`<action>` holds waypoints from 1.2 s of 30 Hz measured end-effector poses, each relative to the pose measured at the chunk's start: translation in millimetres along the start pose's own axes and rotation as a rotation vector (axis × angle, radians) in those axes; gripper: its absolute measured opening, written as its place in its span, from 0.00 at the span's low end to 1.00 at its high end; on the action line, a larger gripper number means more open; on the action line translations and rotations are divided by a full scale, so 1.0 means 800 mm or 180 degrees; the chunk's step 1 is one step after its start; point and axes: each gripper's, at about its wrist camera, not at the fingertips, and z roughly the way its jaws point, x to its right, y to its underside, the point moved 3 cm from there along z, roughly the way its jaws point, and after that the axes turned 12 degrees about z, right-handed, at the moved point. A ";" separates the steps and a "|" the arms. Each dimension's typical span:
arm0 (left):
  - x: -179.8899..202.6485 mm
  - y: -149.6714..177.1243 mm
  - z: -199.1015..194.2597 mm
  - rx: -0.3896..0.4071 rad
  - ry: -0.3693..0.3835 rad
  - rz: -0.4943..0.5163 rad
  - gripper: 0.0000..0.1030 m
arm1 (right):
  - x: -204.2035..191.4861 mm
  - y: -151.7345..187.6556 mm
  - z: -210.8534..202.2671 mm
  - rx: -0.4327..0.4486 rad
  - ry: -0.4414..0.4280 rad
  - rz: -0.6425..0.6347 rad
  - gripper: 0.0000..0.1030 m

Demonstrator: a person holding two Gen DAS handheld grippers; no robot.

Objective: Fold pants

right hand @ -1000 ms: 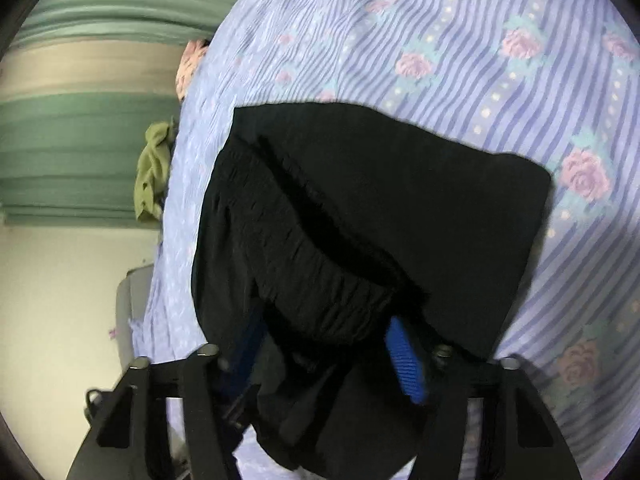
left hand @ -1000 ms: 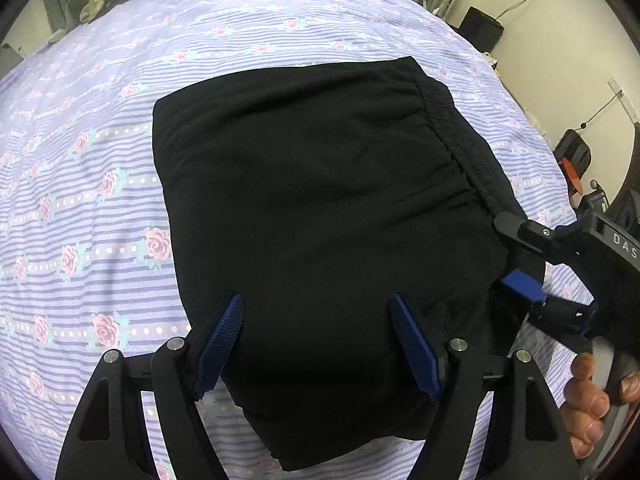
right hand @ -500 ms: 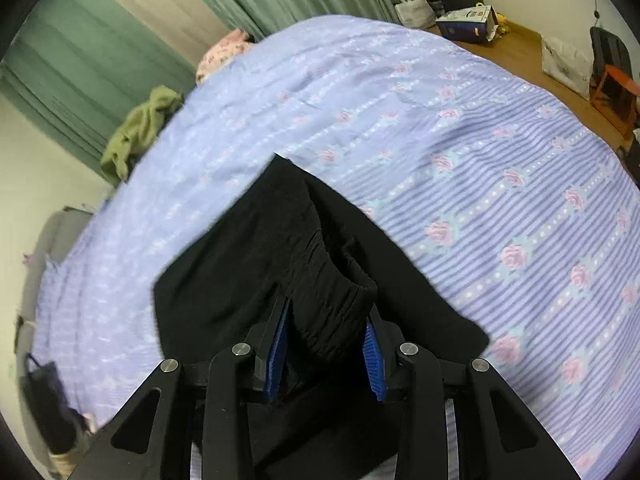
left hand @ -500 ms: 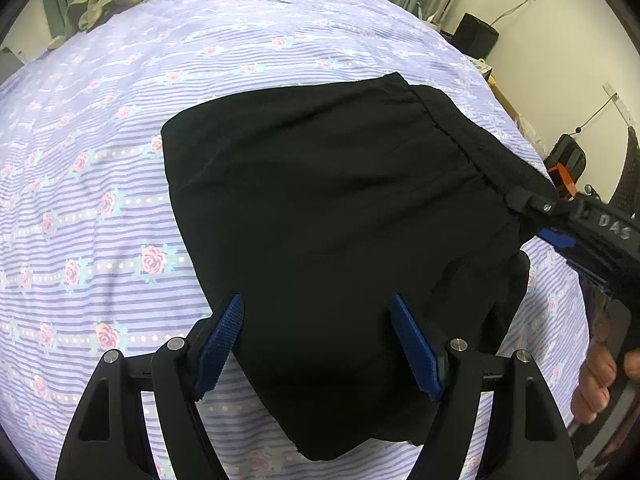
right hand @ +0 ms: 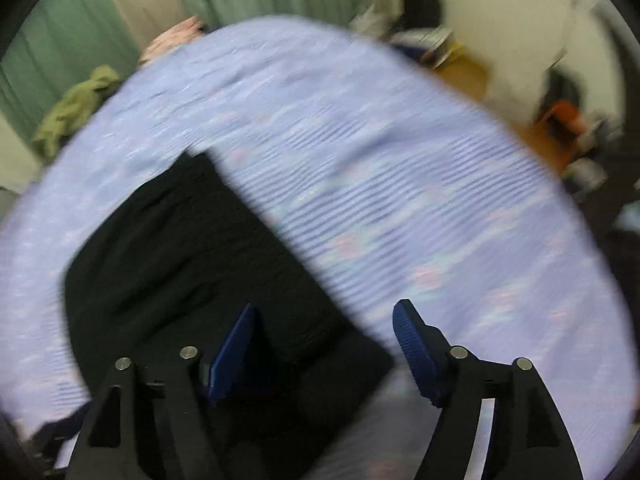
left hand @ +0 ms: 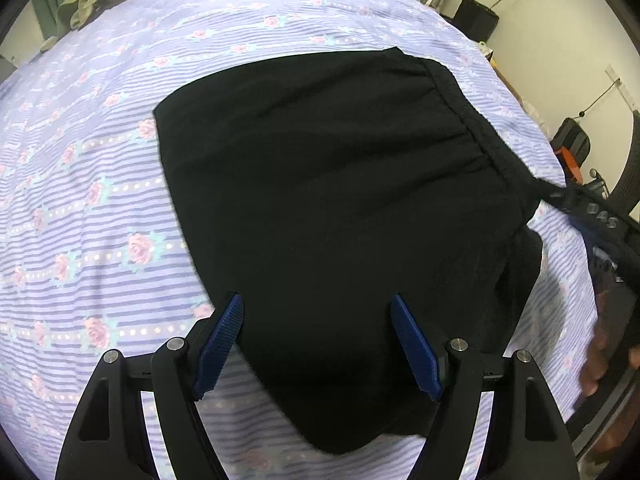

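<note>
Your right tool has just let go of the waistband and its jaws are opening, nothing between them. Your left tool hangs spread over the pants, folded mid-bed; this fold looks finished.

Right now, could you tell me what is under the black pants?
The pants lie on the striped floral bedsheet, visible all around them. Anything beneath the fabric itself is covered.

Both wrist cameras looked steeply down from close above the bed; each view shared the folded black pants and striped bedspread
</note>
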 end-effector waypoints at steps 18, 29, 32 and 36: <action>-0.118 0.058 -0.112 0.0554 -0.0304 0.0074 0.81 | -0.045 0.194 -0.127 -0.0686 -0.1158 0.0799 0.73; -0.142 0.062 -0.045 0.0371 -0.0164 0.0337 0.81 | -0.080 0.263 -0.055 -0.0873 -0.1135 0.1116 0.73; -0.142 0.046 -0.032 0.0396 -0.0051 0.0452 0.81 | -0.088 0.261 -0.045 -0.0797 -0.1104 0.1162 0.73; -0.143 0.009 -0.012 0.0439 0.0136 0.0566 0.81 | -0.094 0.254 -0.039 -0.0716 -0.1075 0.1289 0.73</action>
